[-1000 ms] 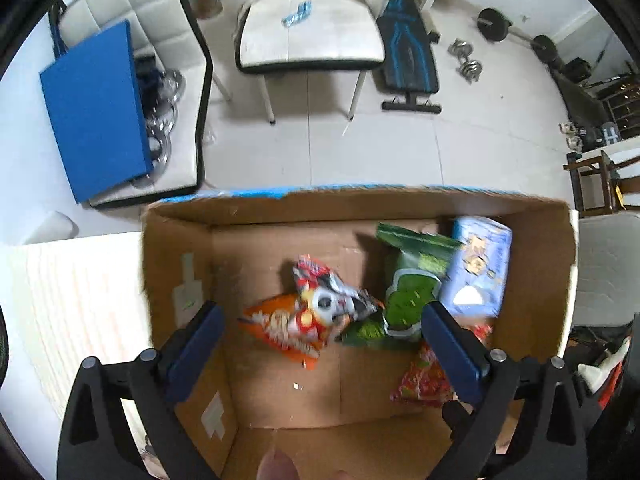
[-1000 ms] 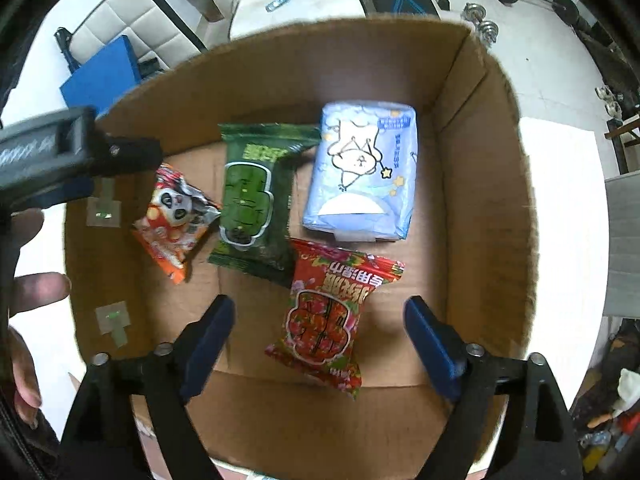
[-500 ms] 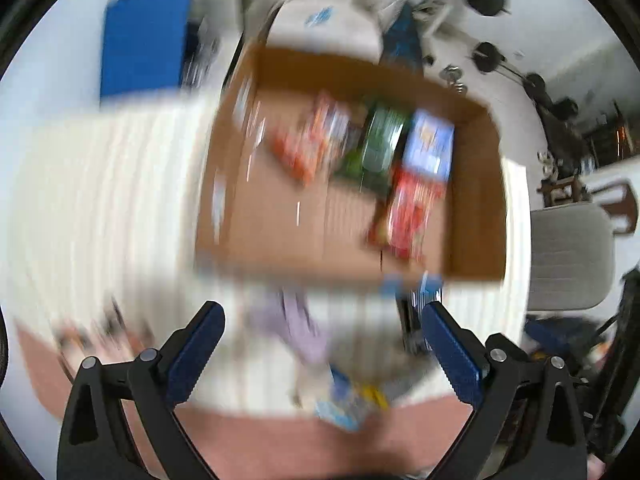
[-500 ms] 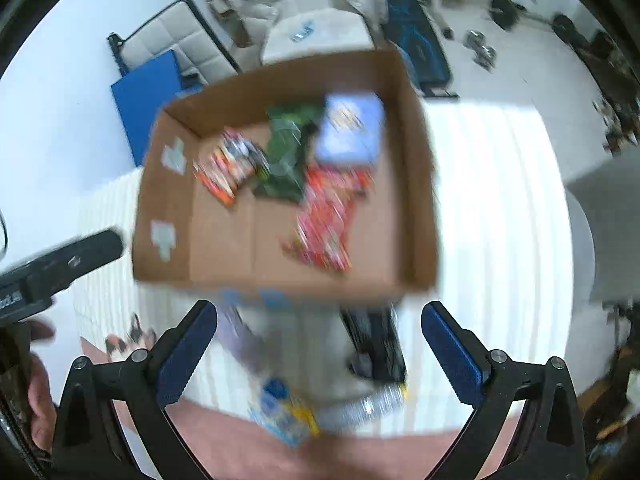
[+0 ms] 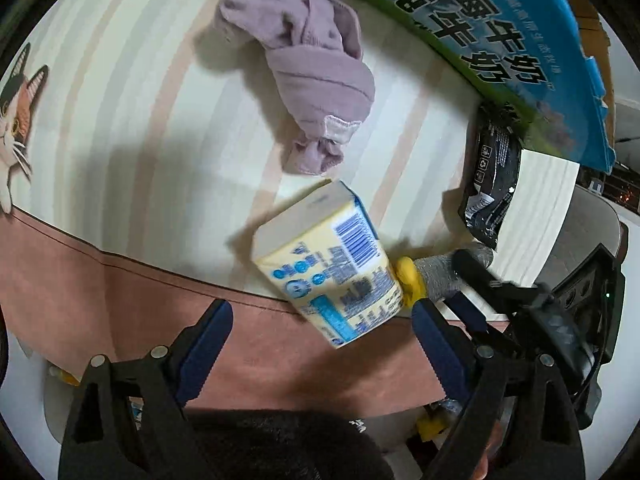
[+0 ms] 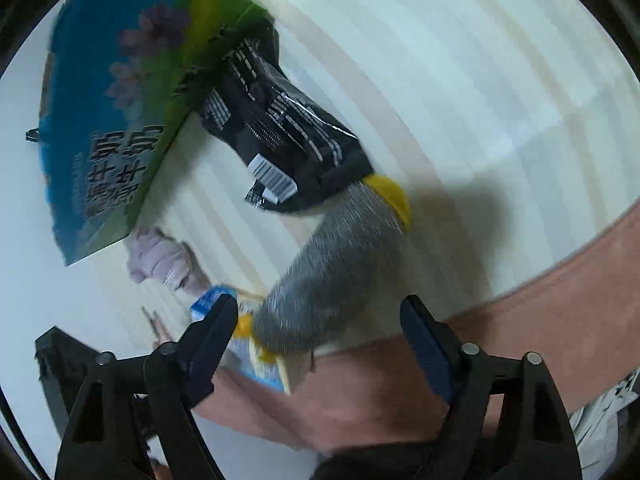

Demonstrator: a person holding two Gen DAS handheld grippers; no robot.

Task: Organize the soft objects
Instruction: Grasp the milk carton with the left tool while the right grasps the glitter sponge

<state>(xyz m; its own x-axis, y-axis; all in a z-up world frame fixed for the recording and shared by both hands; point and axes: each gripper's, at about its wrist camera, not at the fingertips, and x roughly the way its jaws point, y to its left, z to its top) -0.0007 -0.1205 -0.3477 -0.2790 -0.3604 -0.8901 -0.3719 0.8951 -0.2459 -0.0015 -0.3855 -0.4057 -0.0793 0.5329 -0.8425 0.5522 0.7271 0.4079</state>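
Striped cream cloth with a pink border covers the table (image 5: 132, 92), and on it lie a crumpled mauve cloth (image 5: 316, 68), a yellow tissue pack (image 5: 328, 264), a grey sock with a yellow toe (image 6: 336, 264) and a black packet (image 6: 280, 136) tucked against the blue printed box wall (image 5: 500, 28). Both the left gripper (image 5: 320, 344) and the right gripper (image 6: 320, 336) hang with jaws spread and empty, the left nearly astride the tissue pack, the right over the sock. Probably best to lower each squarely, close on the middle of the soft body rather than a loose edge, and lift straight before swinging over the box wall.
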